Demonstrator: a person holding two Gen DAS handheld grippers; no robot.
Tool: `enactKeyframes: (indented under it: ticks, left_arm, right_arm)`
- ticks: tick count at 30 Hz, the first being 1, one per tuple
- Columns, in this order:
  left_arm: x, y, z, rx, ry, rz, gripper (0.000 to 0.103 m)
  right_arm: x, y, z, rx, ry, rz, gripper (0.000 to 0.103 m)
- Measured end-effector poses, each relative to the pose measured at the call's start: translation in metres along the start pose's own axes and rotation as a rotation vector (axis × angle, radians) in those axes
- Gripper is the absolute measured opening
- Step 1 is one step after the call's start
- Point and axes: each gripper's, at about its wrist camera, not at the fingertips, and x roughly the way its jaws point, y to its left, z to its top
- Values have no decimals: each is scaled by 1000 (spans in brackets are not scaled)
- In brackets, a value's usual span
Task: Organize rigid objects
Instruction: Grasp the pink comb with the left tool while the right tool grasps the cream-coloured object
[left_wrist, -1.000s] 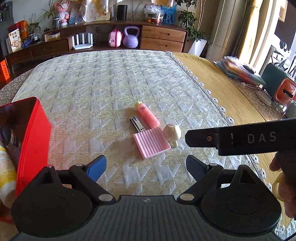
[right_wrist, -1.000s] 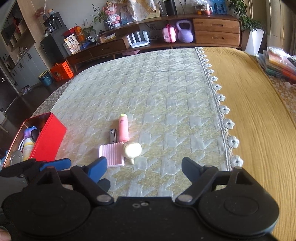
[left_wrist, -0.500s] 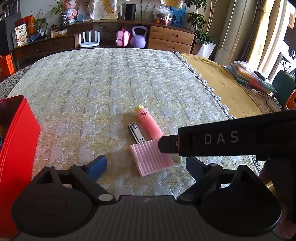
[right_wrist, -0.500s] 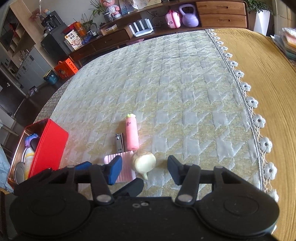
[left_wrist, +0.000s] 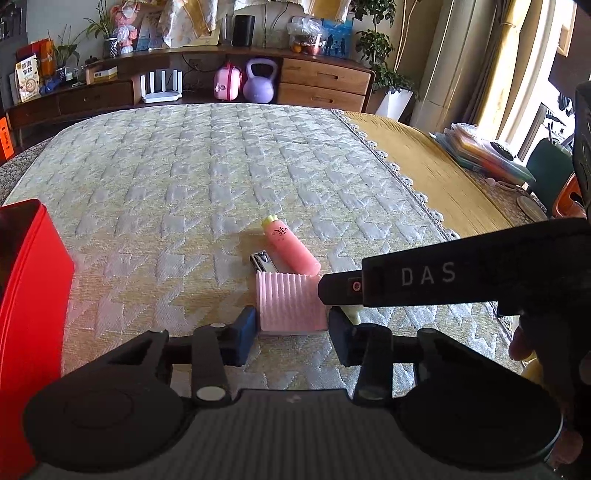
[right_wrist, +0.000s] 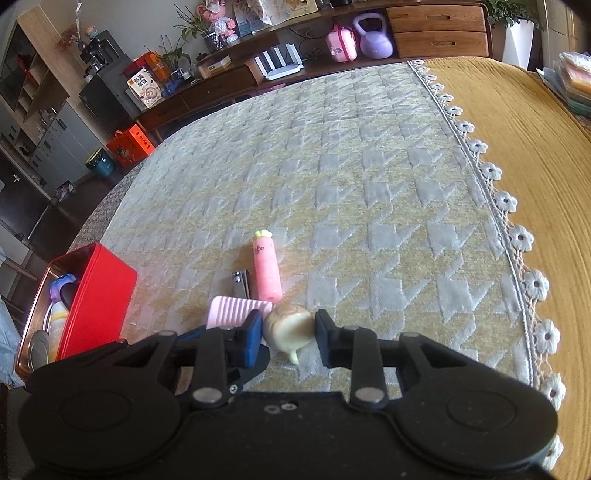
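Note:
A pink ribbed pad (left_wrist: 290, 302) lies on the quilted cloth, with a nail clipper (left_wrist: 259, 261) and a pink carrot-shaped tube (left_wrist: 290, 246) just beyond it. My left gripper (left_wrist: 292, 334) has its jaws on either side of the pad's near end, closing on it. A cream garlic-shaped toy (right_wrist: 289, 328) sits between the jaws of my right gripper (right_wrist: 289, 334), which touch or nearly touch it. The pad (right_wrist: 236, 310), clipper (right_wrist: 241, 283) and tube (right_wrist: 266, 271) also show in the right wrist view. The right gripper's body crosses the left wrist view and hides most of the toy.
A red tin box (right_wrist: 94, 295) with bottles inside stands at the left on the cloth (right_wrist: 332, 184); its wall (left_wrist: 29, 314) is close to my left gripper. A mustard bedspread (right_wrist: 535, 166) with a lace edge lies to the right. Shelves line the far wall.
Both grippers moved forward and down and narrowed. The left came around the pink pad; the right came around the garlic toy.

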Motion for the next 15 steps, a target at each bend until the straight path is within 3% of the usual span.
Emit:
enactKeyframes:
  ticks: [15]
  left_arm:
    - [-24, 13, 0, 13, 6, 15, 42]
  right_arm:
    - [-33, 10, -20, -8, -36, -35, 30]
